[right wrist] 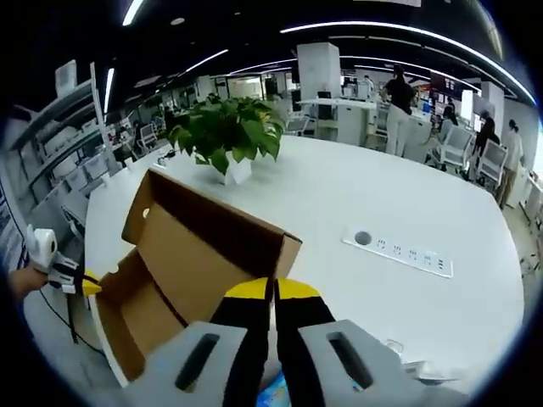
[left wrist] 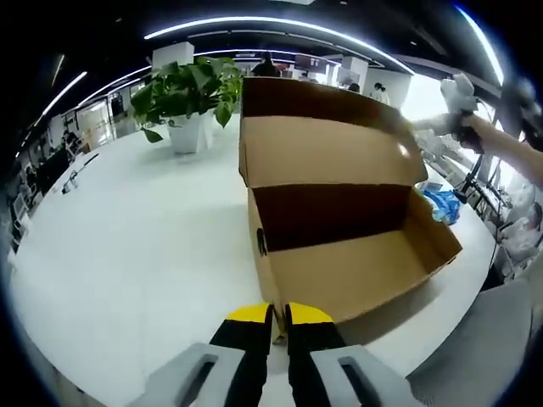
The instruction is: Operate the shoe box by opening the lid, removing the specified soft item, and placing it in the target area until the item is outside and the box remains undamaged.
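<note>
Nearest the lens in the left gripper view, my left gripper [left wrist: 278, 315], with yellow tips on black jaws, has its jaws pressed together with a narrow slit between them. They appear to nip the near front corner of the open brown cardboard shoe box [left wrist: 339, 271], though I cannot tell whether cardboard actually lies between the tips. Directly ahead of the jaws, the box rests on the white round table [left wrist: 127, 254], its interior exposed and its hinged lid [left wrist: 327, 144] standing upright at the far side. What I can see of the inside shows bare cardboard. Beyond the box's far right corner lies a crumpled light blue soft item [left wrist: 442, 203], on the table outside the box. Ahead and to the left stands a green leafy plant in a white pot [left wrist: 188, 97], well apart from the box. At the upper right, my right gripper [left wrist: 462, 106] comes into view.

In the right gripper view, my right gripper [right wrist: 273, 288] likewise has its yellow-tipped black jaws closed against each other; I cannot tell whether anything is held. Just ahead and to the left of these jaws is the raised lid [right wrist: 212, 229], with the box body [right wrist: 136, 305] beyond it. At the left edge, my left gripper [right wrist: 81, 280] sits at the box's far corner. Ahead of the box is the potted plant [right wrist: 229, 131]. To the right, set in the table [right wrist: 322, 195], is a white power socket strip [right wrist: 399, 250].
</note>
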Demonstrator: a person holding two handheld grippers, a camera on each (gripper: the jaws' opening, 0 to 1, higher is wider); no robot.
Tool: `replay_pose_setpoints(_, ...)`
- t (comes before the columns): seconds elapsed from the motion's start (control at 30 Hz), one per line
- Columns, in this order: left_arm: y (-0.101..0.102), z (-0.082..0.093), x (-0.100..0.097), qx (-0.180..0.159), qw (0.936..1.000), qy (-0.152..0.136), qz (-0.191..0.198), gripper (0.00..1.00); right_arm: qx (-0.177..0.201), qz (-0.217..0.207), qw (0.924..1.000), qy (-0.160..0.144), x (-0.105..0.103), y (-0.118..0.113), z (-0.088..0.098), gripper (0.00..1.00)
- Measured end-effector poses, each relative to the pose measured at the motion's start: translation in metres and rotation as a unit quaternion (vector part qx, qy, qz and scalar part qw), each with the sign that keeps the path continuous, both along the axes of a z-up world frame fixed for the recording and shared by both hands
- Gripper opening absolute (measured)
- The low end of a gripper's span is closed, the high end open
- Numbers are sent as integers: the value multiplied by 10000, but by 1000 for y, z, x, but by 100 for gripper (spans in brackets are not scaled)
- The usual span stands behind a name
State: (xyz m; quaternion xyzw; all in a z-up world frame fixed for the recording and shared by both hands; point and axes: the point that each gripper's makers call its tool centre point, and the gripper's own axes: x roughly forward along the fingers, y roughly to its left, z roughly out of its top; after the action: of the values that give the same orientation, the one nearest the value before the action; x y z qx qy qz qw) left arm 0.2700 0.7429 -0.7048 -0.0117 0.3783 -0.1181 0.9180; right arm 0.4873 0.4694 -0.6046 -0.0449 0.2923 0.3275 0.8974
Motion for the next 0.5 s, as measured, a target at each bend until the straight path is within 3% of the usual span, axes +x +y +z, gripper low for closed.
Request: replay_pose_setpoints(0.5,0,1,0,53,9999,-43,-133,6,219,-102,9991,-345,-40,-4,19,0)
